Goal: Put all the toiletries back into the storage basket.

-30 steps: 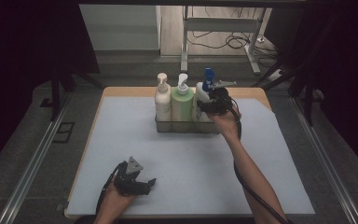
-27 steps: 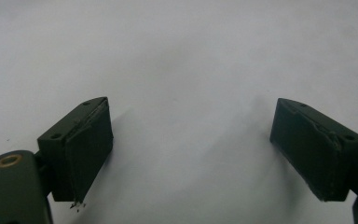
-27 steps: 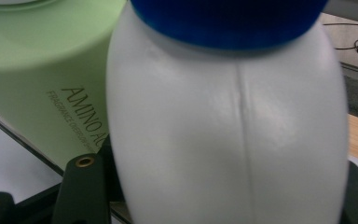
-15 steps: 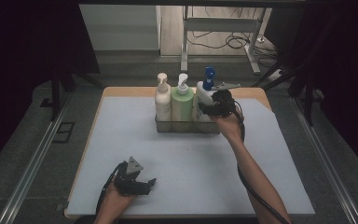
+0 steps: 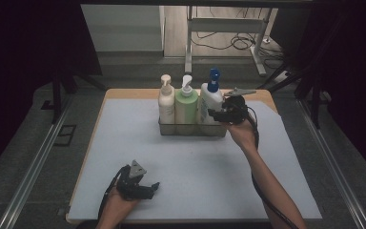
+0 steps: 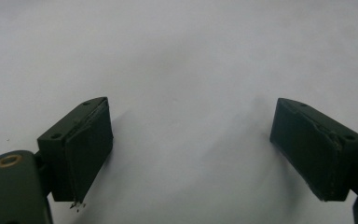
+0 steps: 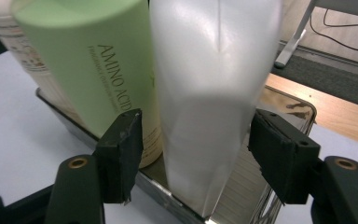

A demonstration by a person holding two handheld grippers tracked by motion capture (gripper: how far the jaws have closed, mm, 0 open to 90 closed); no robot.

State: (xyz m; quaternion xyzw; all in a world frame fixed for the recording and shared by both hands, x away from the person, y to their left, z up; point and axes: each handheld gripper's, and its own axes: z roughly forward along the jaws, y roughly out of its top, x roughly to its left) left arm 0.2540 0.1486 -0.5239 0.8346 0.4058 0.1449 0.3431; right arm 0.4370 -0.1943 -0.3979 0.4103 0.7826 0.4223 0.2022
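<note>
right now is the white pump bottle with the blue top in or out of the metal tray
In: the white blue-topped bottle stands upright in the metal tray, right gripper jaws straddling it.

A white bottle (image 7: 214, 93) beside a green bottle (image 7: 98, 60), cream bottle (image 5: 166, 100).

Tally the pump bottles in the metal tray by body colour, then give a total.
Cream bottle: 1
Green bottle: 1
White bottle with blue pump: 1
Total: 3 bottles, all standing in the metal tray.
</note>
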